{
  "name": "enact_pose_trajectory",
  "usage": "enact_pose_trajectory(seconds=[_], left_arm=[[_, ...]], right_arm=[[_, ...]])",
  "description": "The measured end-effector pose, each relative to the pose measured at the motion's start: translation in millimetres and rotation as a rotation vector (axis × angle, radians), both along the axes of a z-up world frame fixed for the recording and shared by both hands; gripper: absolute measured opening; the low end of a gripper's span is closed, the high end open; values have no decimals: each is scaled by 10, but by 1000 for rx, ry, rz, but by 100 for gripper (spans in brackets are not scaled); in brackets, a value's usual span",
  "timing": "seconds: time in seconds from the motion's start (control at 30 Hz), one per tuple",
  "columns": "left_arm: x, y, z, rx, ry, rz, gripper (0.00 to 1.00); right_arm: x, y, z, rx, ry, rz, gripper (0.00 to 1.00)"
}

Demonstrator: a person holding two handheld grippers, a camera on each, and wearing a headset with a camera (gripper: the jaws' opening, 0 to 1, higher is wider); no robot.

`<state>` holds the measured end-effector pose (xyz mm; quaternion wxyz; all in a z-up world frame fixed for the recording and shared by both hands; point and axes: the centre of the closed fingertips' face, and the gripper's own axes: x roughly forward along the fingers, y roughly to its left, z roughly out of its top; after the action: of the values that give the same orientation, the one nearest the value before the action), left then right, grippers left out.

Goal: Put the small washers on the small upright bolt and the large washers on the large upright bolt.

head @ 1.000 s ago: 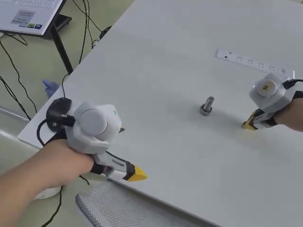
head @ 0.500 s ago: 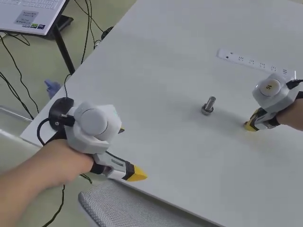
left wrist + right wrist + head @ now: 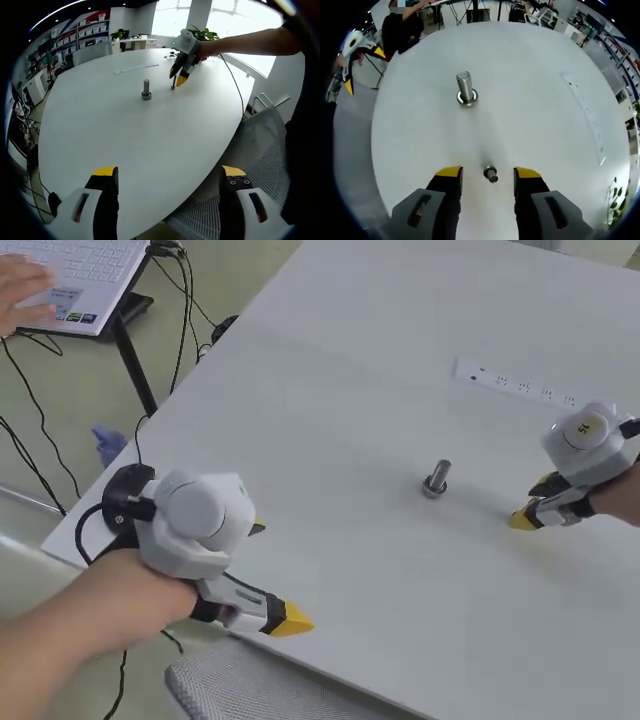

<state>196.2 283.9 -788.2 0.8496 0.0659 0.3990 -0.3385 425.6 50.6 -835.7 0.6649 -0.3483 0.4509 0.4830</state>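
Observation:
The large upright bolt (image 3: pixel 436 478) (image 3: pixel 466 88) (image 3: pixel 146 90) stands mid-table with a ring-like base around its foot. A short way to its right, the small upright bolt (image 3: pixel 491 174) (image 3: pixel 173 87) stands between the fingertips of my right gripper (image 3: pixel 488 172) (image 3: pixel 533 504) (image 3: pixel 178 77). That gripper is open and points down at the table, with a gap to the bolt on each side. My left gripper (image 3: pixel 169 175) (image 3: pixel 273 574) hangs open and holds nothing at the table's near left edge, far from both bolts.
A white power strip (image 3: pixel 510 382) (image 3: pixel 582 107) lies beyond the bolts. A grey mesh chair (image 3: pixel 240 685) stands under the near edge. A laptop (image 3: pixel 70 275) on a stand, with a hand on it, and floor cables are off the table's left.
The head camera has shifted a little. A person's hand has come onto the laptop at top left. Both grippers and the bolts stay about where they were.

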Motion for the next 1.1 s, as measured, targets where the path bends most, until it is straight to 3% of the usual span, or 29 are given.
enact_pose_trajectory(seconds=[0.07, 0.17, 0.23, 0.47, 0.6, 0.8, 1.1], left_arm=[[19, 7, 9, 14, -8, -7, 83], [49, -8, 53, -1, -18, 0, 85], [69, -16, 67, -2, -24, -2, 86], [76, -59, 110, 1, -34, -9, 89], [70, -75, 145, -1, -38, -8, 89], [89, -95, 238, -26, -46, 5, 89], [135, -115, 298, -20, -61, -6, 90]], right_arm=[[-33, 18, 45, 34, 2, -8, 44], [-62, 60, 123, 87, -9, -26, 50], [-98, 133, 214, 159, -16, -47, 54], [-173, 147, 371, 232, -51, -74, 62], [-155, 146, 517, 313, -84, -129, 68], [-197, 34, 640, 352, -112, -183, 74], [-320, -115, 806, 433, -143, -266, 80]])
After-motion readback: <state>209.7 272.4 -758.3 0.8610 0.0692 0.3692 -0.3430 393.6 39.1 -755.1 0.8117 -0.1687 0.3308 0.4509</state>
